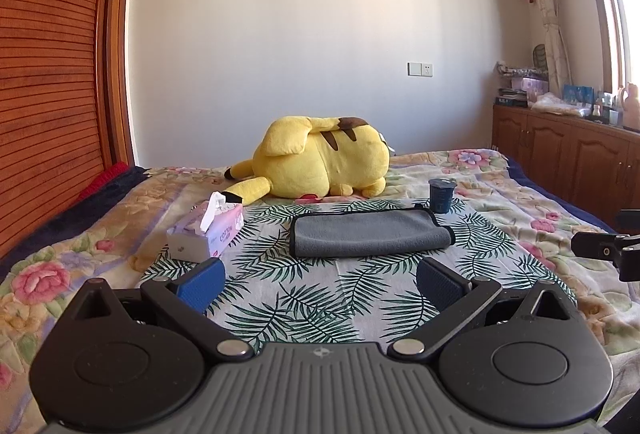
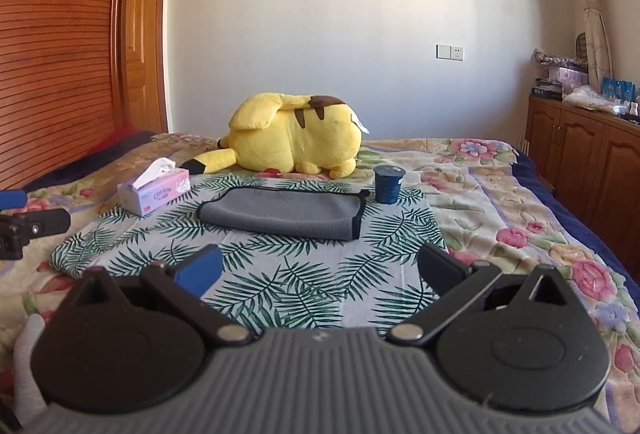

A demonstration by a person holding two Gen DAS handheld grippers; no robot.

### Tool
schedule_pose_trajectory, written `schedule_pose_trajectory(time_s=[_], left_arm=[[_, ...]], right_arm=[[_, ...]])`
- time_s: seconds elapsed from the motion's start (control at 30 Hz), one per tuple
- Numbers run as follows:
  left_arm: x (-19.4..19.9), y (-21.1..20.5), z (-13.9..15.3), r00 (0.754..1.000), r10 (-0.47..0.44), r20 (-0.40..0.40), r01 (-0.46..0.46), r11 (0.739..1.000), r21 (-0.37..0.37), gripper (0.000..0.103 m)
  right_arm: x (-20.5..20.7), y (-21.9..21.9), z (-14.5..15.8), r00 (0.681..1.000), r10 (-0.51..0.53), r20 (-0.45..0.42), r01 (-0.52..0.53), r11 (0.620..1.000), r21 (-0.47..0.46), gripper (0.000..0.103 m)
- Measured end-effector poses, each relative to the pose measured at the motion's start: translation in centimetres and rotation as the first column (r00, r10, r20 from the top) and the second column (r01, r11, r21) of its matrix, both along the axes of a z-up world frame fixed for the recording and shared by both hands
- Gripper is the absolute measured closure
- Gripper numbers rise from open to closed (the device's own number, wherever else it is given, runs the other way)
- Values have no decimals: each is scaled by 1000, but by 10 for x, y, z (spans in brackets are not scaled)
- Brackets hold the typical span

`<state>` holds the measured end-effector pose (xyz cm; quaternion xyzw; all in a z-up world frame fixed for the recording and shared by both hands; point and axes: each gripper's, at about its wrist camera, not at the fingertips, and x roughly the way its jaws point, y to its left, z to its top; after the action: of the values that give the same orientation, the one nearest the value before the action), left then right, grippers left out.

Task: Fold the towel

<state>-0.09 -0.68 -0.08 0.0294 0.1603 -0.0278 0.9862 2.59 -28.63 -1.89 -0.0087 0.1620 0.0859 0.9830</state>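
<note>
A grey towel [image 1: 370, 234] with black trim lies folded over on a leaf-print cloth [image 1: 312, 298] on the bed. It also shows in the right wrist view [image 2: 280, 212]. My left gripper [image 1: 320, 280] is open and empty, hovering short of the towel's near edge. My right gripper [image 2: 318, 268] is open and empty, also short of the towel, to the right of the left one. Part of the right gripper shows at the right edge of the left wrist view [image 1: 604, 252].
A pink tissue box [image 1: 206, 232] stands left of the towel. A dark blue cup [image 1: 441, 195] stands at the towel's far right corner. A yellow plush toy [image 1: 320, 162] lies behind. Wooden cabinets [image 1: 560, 150] run along the right, a slatted wardrobe [image 1: 48, 74] on the left.
</note>
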Motion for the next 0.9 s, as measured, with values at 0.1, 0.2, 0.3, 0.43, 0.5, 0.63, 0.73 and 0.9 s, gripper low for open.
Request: schedule_pose_trajectory(time_s=[0.1,0.2,0.3,0.43,0.5,0.63,0.73,0.9], left_arm=[[0,0,0,1000,3,4,-3,1000,3,16],[-1,0,0,1000,5,5,-5,1000,3,16],[-1,0,0,1000,5,5,-5,1000,3,16],[-1,0,1,1000,4,6,-4,1000,5,16],[-1,0,1,1000,5,6,-5,1000,4,16],[-1,0,1,1000,7,5,-7,1000,6,16],[-1,-1,0,1000,6,4,-6,1000,7,16],[-1,0,0,1000,6,3,-6,1000,7,16]], right_arm=[[-1,-1,0,1000,-8,8,8,1000,2,0],[-2,-2,1,1000,-15,16,15,1000,4,0],[-3,-3,1,999,-23,23,23,1000,7,0],[-3,-4,1,999,-33,28,32,999,16,0],[-2,-4,0,999,-34,26,34,999,18,0],[-2,-4,0,999,-35,27,34,999,19,0],[-2,-4,0,999,-34,26,34,999,19,0],[-2,-4,0,999,-34,26,34,999,19,0]])
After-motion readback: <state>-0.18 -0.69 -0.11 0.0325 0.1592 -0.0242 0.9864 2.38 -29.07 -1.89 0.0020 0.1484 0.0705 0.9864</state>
